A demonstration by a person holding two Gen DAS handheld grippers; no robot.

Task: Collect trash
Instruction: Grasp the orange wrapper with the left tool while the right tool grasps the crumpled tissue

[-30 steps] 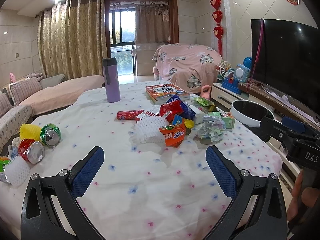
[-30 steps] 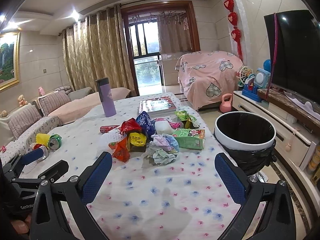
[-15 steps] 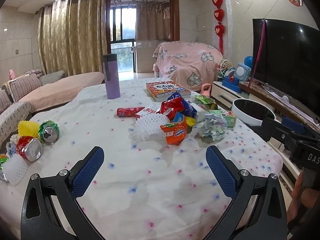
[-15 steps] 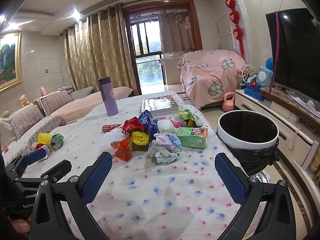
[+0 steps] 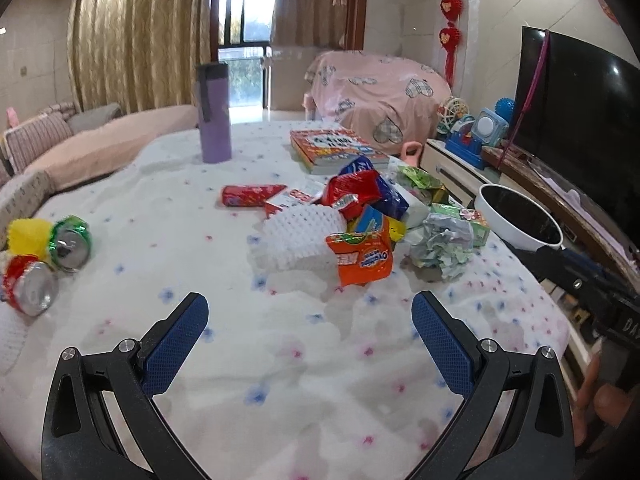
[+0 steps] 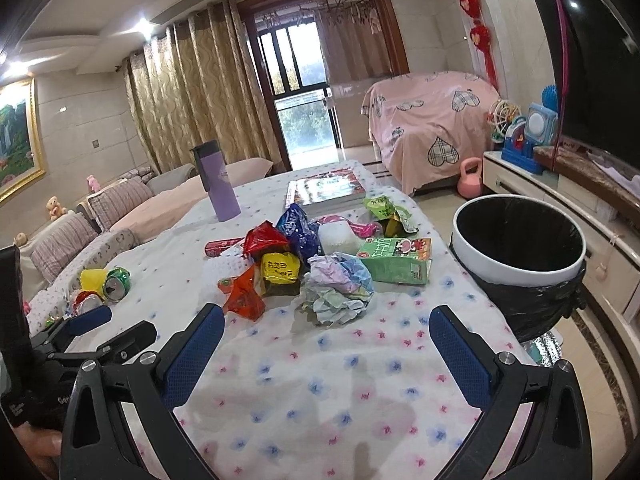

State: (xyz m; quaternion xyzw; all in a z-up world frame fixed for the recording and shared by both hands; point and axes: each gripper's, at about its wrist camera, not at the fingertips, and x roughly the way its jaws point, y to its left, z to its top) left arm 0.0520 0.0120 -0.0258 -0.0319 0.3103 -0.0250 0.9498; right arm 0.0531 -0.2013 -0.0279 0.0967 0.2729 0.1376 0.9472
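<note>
Both tools have drifted in toward the table over the last second; the litter heap looms larger between the fingers than it did, so the approach is under way, though nothing is touched yet. The left gripper (image 5: 310, 316) hangs spread wide and empty over bare flowered tablecloth (image 5: 280, 380), with the orange snack packet (image 5: 362, 258) and white foam net (image 5: 298, 236) just ahead at twelve o'clock. The right gripper (image 6: 326, 330) is likewise splayed and holding nothing, and the crumpled paper ball (image 6: 338, 286) sits at its twelve, nearest of the pile. The green carton (image 6: 396, 260) lies at one o'clock behind it. The black-lined trash bin (image 6: 520, 248) stands off the table's edge at two o'clock from the right tool, near the heap. Two crushed cans (image 5: 52, 256) lie well apart at the left gripper's ten o'clock. I'd judge the paper ball the likely first pick, a short carry to the bin.
</note>
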